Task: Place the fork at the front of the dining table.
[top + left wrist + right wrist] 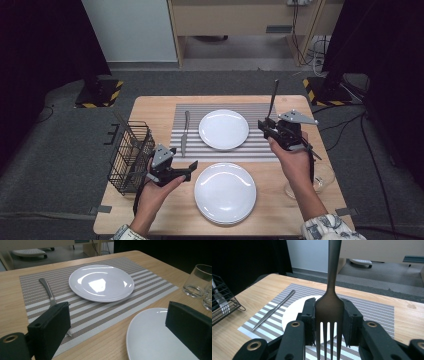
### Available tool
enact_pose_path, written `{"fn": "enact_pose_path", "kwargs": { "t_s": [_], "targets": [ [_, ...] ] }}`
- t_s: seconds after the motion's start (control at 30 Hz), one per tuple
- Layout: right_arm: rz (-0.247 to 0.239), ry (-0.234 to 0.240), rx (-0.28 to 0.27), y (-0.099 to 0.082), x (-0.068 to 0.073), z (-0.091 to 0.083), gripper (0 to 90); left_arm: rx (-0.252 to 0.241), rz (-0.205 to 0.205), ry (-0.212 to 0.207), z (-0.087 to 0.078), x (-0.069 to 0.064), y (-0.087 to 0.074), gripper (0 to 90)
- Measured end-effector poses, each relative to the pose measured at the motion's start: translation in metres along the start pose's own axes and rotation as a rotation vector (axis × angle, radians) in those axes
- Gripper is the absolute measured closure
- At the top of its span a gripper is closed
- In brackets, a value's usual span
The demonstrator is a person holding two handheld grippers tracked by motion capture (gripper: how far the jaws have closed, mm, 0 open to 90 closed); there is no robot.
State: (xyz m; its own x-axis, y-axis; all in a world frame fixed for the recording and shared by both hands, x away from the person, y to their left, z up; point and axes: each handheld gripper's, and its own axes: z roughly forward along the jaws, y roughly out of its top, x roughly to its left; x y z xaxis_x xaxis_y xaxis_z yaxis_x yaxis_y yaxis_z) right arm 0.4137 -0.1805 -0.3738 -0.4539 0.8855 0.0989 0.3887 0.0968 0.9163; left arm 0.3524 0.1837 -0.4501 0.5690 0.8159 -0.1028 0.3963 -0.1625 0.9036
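My right gripper (264,126) is shut on a metal fork (273,100), held over the right end of the striped placemat (190,112). In the right gripper view the fork (329,306) stands with its handle pointing away and its tines toward the camera, clamped by the head between both pads. A knife (185,132) lies on the placemat left of the far white plate (223,129). My left gripper (189,170) stands open, nothing between its jaws, just left of the near white plate (225,192). In the left gripper view the knife (48,292) and far plate (101,282) lie ahead.
A black wire cutlery basket (131,156) stands at the table's left edge, with utensils inside. Clear drinking glasses (320,177) stand near the right edge, also seen as glasses (197,281) in the left gripper view. Carpet surrounds the wooden table (155,107).
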Motion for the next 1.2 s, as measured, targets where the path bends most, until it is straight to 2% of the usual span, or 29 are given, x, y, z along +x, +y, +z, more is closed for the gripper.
{"fn": "enact_pose_path", "kwargs": {
  "t_s": [0.27, 0.47, 0.6, 0.77, 1.07, 1.2],
  "targets": [
    [0.006, -0.011, 0.003, 0.001, -0.003, 0.006, 67.5, 0.012, -0.003, 0.002, 0.001, 0.003, -0.004, 5.5],
    [0.009, -0.023, 0.012, 0.001, -0.006, 0.008, 67.5, 0.003, -0.027, 0.001, 0.001, 0.01, -0.005, 5.6],
    [0.008, -0.039, 0.025, 0.003, -0.008, 0.009, 67.5, 0.015, -0.014, 0.005, 0.003, 0.012, -0.007, 5.5],
    [0.007, -0.057, 0.03, 0.007, -0.009, 0.006, 67.5, 0.021, -0.017, -0.003, 0.006, 0.012, -0.007, 5.5],
    [0.012, -0.119, 0.035, 0.031, -0.012, -0.002, 67.5, 0.044, -0.003, -0.015, 0.013, 0.009, -0.009, 5.6],
    [0.023, -0.132, 0.039, 0.039, -0.016, -0.001, 67.6, 0.058, 0.023, -0.021, 0.016, 0.007, -0.01, 5.6]
  ]
}}
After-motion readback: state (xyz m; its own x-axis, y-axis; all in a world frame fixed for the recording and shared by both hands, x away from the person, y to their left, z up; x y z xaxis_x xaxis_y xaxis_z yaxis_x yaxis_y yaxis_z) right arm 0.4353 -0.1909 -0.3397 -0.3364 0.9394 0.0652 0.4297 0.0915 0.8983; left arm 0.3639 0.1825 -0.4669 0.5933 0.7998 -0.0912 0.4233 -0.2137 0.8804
